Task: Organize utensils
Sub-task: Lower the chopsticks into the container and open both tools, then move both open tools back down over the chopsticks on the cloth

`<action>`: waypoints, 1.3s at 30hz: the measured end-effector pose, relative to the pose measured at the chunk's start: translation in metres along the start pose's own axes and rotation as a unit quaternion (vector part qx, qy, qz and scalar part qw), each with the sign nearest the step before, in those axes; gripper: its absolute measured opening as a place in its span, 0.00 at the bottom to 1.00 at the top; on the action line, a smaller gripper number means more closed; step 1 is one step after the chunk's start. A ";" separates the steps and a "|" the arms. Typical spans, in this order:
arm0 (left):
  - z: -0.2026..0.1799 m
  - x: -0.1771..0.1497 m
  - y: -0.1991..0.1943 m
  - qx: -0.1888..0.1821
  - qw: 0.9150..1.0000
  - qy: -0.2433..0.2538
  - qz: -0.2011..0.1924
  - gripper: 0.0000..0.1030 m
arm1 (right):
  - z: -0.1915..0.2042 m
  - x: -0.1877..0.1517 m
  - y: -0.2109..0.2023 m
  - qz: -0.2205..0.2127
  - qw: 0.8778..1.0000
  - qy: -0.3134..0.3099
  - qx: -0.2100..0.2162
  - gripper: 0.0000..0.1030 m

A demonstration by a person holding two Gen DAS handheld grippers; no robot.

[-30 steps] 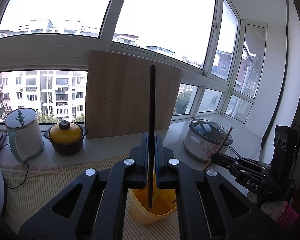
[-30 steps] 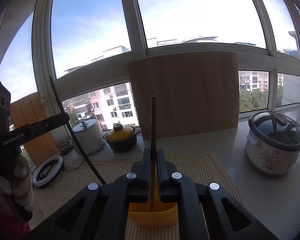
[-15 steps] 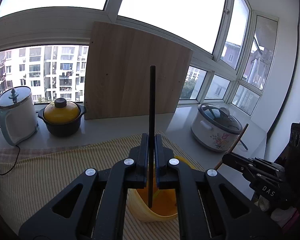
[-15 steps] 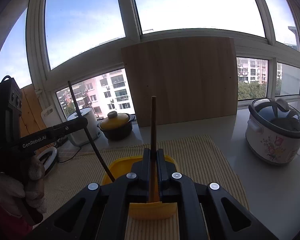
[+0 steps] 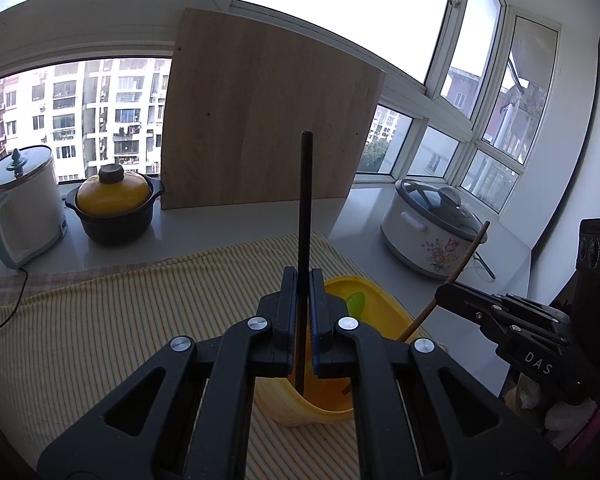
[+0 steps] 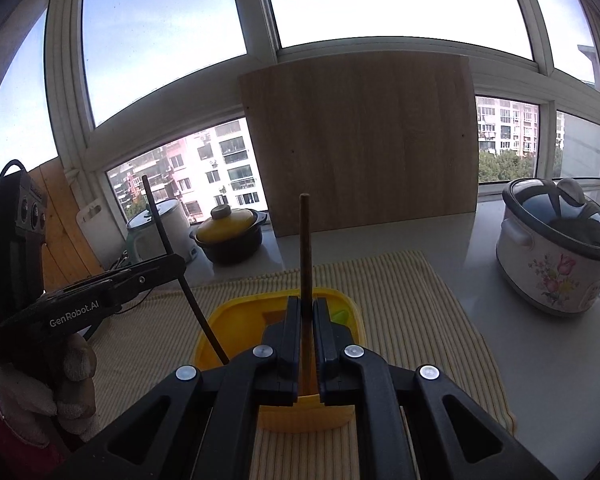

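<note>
Left gripper (image 5: 302, 312): its fingers are closed on a black chopstick (image 5: 305, 208), which is held upright between the pads; the stick's lower end is seen inside the yellow container (image 5: 380, 300).
Right gripper (image 6: 307, 332): its fingers are clamped on a brown chopstick (image 6: 305, 248), held upright, with the lower end down inside the same yellow container (image 6: 220, 316).
Right gripper from the left wrist view: it is seen at the right edge (image 5: 444, 296), with the brown chopstick (image 5: 466, 258) slanting down toward the container's right rim.
Left gripper from the right wrist view: it is seen at the left (image 6: 178, 266), carried by a gloved hand (image 6: 48, 392); the black chopstick (image 6: 168, 248) slants down into the container's left side.
Yellow container: it is placed on a striped yellow mat (image 5: 100, 320) spread over the white tabletop (image 5: 220, 220), just beyond both sets of fingers; something green (image 5: 356, 303) is seen inside it at the far side, too hidden to be identified.
Far left: a pale kettle (image 5: 20, 208) and a dark pot with a yellow lid (image 5: 114, 208) are set side by side near the window.
Far centre: a wooden board (image 5: 268, 120) is leaned upright against the window frame.
Far right: a flowered white rice cooker (image 6: 556, 256) is set on the tabletop, well apart from the mat.
</note>
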State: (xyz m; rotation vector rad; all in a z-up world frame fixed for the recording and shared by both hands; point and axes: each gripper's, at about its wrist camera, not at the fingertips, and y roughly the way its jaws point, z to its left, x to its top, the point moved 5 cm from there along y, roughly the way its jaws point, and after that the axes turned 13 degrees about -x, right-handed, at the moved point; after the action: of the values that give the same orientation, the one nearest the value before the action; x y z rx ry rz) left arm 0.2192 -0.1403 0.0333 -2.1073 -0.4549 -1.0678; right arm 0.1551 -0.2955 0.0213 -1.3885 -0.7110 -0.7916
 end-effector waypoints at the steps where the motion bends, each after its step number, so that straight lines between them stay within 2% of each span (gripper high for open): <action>1: -0.001 -0.001 0.001 0.000 1.000 0.000 0.001 0.03 | 0.001 0.000 0.000 0.002 1.000 -0.001 0.001 0.05; 3: -0.002 -0.002 0.000 -0.004 1.000 0.001 0.003 0.03 | 0.003 -0.001 0.000 0.002 1.000 -0.003 0.001 0.08; 5: -0.004 -0.004 0.001 -0.005 1.000 0.002 0.008 0.05 | 0.003 -0.002 -0.001 0.000 1.000 -0.002 -0.002 0.22; 6: -0.004 -0.004 0.000 -0.005 1.000 0.003 0.010 0.14 | 0.003 -0.001 -0.002 -0.002 1.000 -0.001 -0.001 0.27; 8: -0.004 -0.004 -0.002 -0.003 1.000 0.004 0.007 0.27 | 0.004 -0.001 -0.004 -0.002 1.000 -0.003 -0.002 0.27; 18: 0.007 -0.010 -0.025 0.005 1.000 -0.008 -0.003 0.27 | 0.007 -0.004 -0.012 -0.005 1.000 -0.001 -0.008 0.30; 22: 0.014 -0.016 -0.036 0.015 1.000 -0.007 -0.004 0.27 | 0.007 -0.002 -0.019 -0.014 1.000 0.005 -0.012 0.38; 26: 0.024 -0.020 -0.049 0.019 1.000 -0.015 -0.008 0.27 | 0.011 0.000 -0.028 -0.024 1.000 0.005 -0.009 0.39; 33: 0.047 -0.035 -0.073 0.044 0.999 -0.017 0.001 0.27 | 0.033 -0.004 -0.045 -0.036 0.999 -0.012 0.007 0.46; 39: 0.075 -0.055 -0.090 0.070 0.997 -0.029 0.019 0.27 | 0.061 -0.019 -0.049 -0.019 0.999 -0.033 0.037 0.50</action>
State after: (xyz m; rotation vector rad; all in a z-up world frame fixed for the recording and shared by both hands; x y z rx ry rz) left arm 0.1751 -0.0238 -0.0016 -2.0203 -0.5007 -0.9275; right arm 0.1057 -0.2348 0.0370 -1.3426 -0.8121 -0.7452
